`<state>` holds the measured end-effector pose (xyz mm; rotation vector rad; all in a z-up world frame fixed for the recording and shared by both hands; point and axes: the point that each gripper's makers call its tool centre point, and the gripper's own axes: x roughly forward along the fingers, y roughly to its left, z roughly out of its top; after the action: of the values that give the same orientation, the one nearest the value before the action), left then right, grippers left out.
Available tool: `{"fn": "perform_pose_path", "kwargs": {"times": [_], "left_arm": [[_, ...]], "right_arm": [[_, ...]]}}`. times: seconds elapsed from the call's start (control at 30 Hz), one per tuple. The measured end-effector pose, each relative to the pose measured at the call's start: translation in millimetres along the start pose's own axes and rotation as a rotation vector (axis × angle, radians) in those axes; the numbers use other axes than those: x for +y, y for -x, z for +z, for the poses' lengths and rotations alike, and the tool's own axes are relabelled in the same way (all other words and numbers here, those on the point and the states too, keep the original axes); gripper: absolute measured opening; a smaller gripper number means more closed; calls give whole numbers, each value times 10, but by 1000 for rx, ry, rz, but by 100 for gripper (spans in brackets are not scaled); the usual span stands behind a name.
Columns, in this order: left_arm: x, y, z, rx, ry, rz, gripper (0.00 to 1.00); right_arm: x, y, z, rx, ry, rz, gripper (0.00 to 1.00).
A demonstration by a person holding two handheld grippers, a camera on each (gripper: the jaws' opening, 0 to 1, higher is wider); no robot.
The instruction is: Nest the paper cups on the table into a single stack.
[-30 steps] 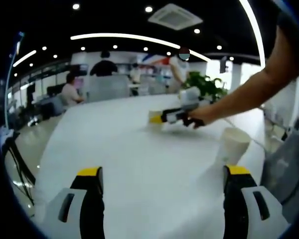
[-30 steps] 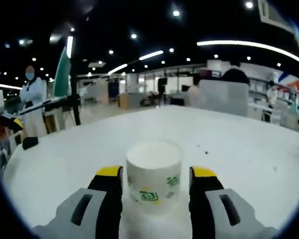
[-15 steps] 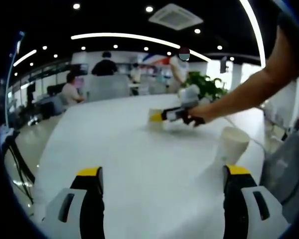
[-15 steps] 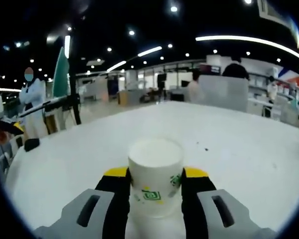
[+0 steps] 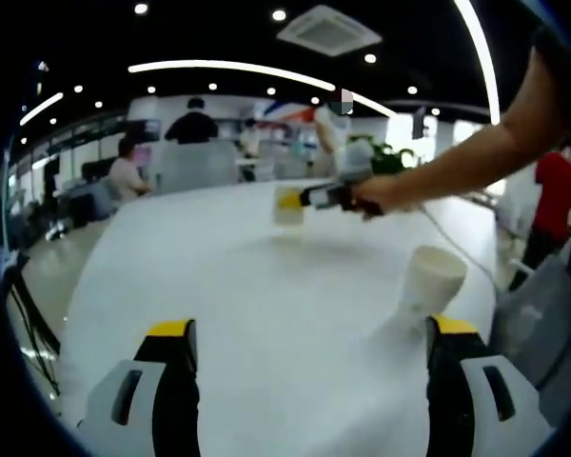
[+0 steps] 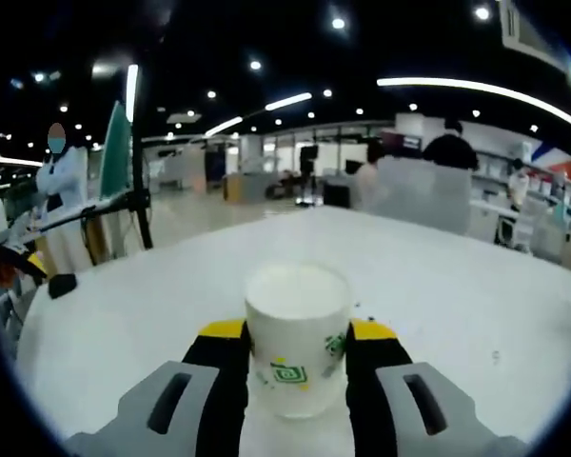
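Gripping gently is advised — the thin paper cup point(image 6: 297, 347), low centre, is clamped mid-wall by the right gripper point(image 6: 297, 354). A second cup point(image 5: 429, 286) waits at right; the left gripper point(image 5: 311, 367) is held wide open.

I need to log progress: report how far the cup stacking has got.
Nothing is nested yet. In hand: the right gripper is shut on a paper cup, lifted above the table. Left to do: set it into the second cup standing near the open left gripper.
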<state>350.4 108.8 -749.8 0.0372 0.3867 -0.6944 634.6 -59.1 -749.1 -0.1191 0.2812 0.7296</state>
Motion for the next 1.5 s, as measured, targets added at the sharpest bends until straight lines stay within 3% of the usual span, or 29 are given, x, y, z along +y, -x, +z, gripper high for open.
{"fn": "perform_pose_path", "kwargs": {"times": [0.27,0.67,0.77,1.1,1.5], "left_arm": [[-26,19,72,-11,-22,-11,98],[-51,30,33,2,-27,-8,98],[4,27,-7,29,-37,20,98],[32,25,86,2,-24,19,98],[-3,44,82,3,-44,28,98]], "right_arm": [[38,71,314,16,5,26,35],[-87,201,673,8,16,28,35],[-86,222,732,4,25,32,35],[-62,268,792,4,30,38,35],[-42,300,765,16,28,44,35]]}}
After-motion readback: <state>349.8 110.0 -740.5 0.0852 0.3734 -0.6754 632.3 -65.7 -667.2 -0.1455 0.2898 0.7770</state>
